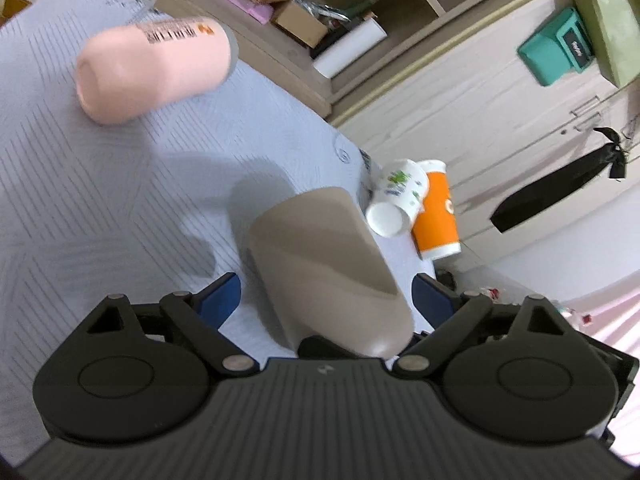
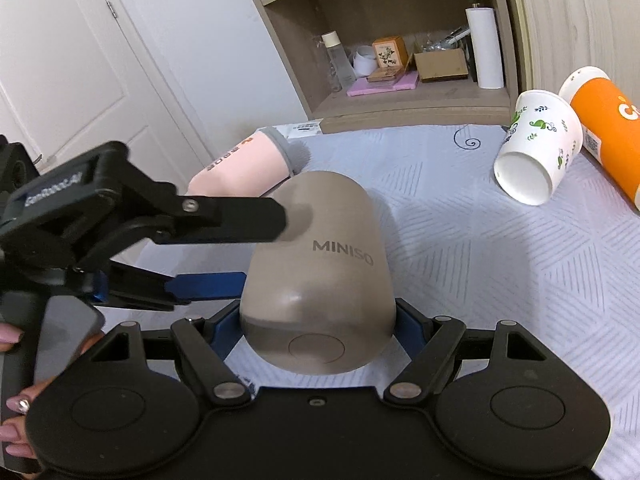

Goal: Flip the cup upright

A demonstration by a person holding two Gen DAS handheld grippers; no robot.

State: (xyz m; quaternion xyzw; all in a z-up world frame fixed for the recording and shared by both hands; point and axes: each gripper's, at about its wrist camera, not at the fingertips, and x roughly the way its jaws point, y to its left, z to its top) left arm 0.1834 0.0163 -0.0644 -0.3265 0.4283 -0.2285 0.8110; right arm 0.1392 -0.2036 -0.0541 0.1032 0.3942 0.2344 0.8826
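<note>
Clearly the right tool (image 2: 318, 320) is clamping the taupe MINISO cup (image 2: 320, 264), lying unflipped on the mattress (image 2: 460, 240). Left tool (image 1: 326, 300) is straddling it, spread wide, apparently not gripping.

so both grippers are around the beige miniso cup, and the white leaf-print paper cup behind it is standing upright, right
Not quite. The white leaf-print paper cup is not upright: it lies tipped on its side, open mouth showing, leaning against the orange cup, as the right wrist view shows. The rest holds: the left gripper and right gripper both flank the beige MINISO cup.
</note>
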